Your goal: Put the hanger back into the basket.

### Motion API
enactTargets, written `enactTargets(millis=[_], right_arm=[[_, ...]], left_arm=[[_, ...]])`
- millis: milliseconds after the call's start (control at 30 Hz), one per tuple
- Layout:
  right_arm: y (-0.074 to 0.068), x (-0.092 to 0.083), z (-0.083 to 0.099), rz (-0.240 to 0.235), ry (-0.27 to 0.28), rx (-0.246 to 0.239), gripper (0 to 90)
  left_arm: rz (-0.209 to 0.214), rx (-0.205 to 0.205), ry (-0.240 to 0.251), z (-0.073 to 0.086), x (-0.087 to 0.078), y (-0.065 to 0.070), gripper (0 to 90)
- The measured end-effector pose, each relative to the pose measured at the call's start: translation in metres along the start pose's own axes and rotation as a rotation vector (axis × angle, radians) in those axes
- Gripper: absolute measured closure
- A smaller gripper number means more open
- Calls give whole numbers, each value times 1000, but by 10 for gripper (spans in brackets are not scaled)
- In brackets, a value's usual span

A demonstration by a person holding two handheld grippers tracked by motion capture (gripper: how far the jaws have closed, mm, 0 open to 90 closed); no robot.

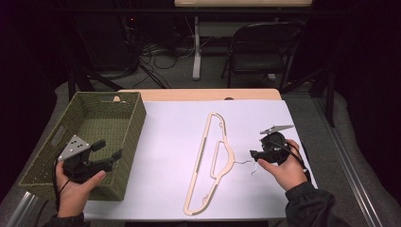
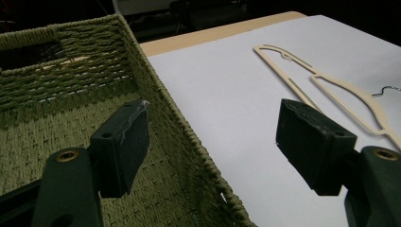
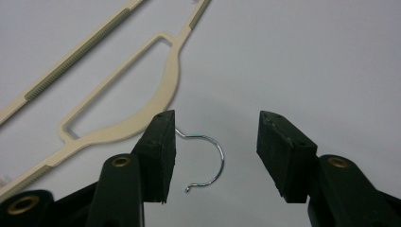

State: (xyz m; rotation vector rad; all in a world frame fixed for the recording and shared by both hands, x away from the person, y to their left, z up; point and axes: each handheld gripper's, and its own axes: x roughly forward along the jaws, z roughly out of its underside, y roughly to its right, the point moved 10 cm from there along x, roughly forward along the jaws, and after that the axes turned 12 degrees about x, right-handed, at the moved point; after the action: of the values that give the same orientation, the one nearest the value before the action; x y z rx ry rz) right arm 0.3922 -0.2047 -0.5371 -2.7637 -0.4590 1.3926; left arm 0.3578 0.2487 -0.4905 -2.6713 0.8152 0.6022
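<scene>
A cream plastic hanger [image 1: 230, 161] lies flat on the white table top [image 1: 170, 137], its thin metal hook [image 1: 246, 164] pointing right. My right gripper [image 1: 257, 146] hovers just right of the hook, jaws open. In the right gripper view the hook [image 3: 221, 161] lies on the table below and between the open jaws [image 3: 215, 127], untouched, with the hanger's body [image 3: 170, 80] beyond. My left gripper [image 1: 108, 150] is held open and empty over the right wall of a green woven basket [image 1: 137, 123]. In the left gripper view its jaws [image 2: 213, 137] straddle the basket's rim [image 2: 165, 104].
The basket stands at the table's left edge and looks empty inside. The hanger [image 2: 350, 92] shows far right in the left gripper view. Beyond the table's far edge are a folding chair [image 1: 265, 47] and cables on the floor.
</scene>
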Motion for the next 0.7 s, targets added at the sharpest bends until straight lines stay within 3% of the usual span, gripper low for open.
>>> enactTargets(millis=[300, 400, 500, 633, 667, 700], right_arm=[[-7, 12, -8, -3, -141, 27, 484], [-9, 17, -9, 14, -153, 13, 484], [-20, 28, -10, 20, -182, -20, 493], [-32, 40, -13, -4, -149, -22, 508], [-37, 40, -11, 11, -222, -38, 510], [-37, 40, -11, 11, -222, -38, 510]], left_arm=[[5, -1, -3, 1, 1, 1, 266], [5, 0, -5, 1, 2, 2, 267], [6, 1, -4, 1, 2, 2, 268], [8, 2, -6, 1, 2, 2, 268], [9, 2, -7, 1, 2, 2, 268], [9, 2, -6, 1, 2, 3, 268]])
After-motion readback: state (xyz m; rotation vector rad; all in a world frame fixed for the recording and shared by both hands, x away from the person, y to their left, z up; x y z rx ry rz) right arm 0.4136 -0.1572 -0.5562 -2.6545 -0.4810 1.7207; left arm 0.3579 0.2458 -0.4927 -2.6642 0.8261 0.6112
